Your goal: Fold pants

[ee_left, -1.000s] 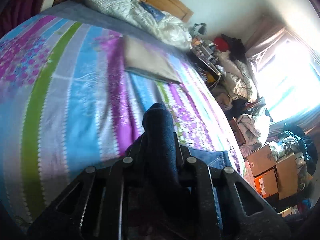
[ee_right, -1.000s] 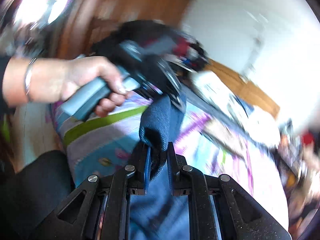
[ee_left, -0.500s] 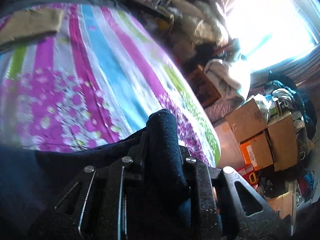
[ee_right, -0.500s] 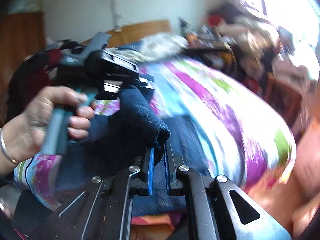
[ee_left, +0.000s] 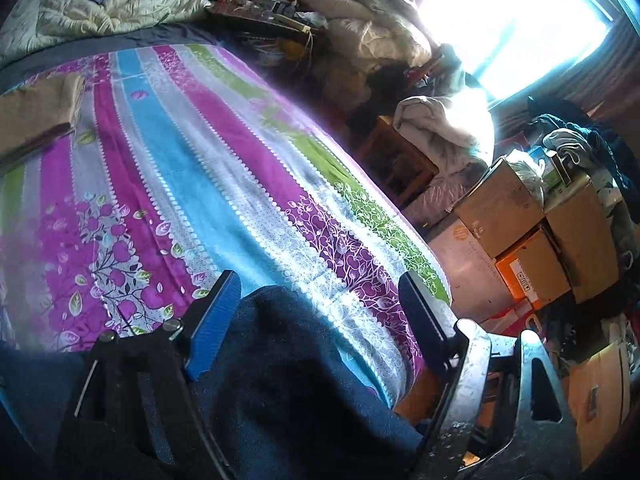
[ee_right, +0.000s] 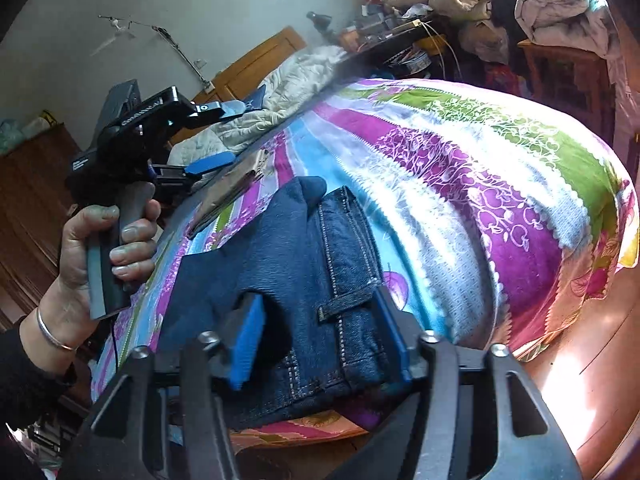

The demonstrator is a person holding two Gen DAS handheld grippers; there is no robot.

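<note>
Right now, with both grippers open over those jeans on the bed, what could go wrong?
The jeans lie near the edge of the striped bedspread, so a tug could drag them off. The right gripper straddles the waistband and may pinch only one layer. The left gripper hangs close to the folded tan garment and might nudge it.

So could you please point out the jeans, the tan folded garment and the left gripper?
jeans (ee_right: 320,264), right wrist view, denim beside the seam.
tan folded garment (ee_left: 32,116), left wrist view, top face.
left gripper (ee_right: 216,136), right wrist view, between its blue fingertips.
</note>
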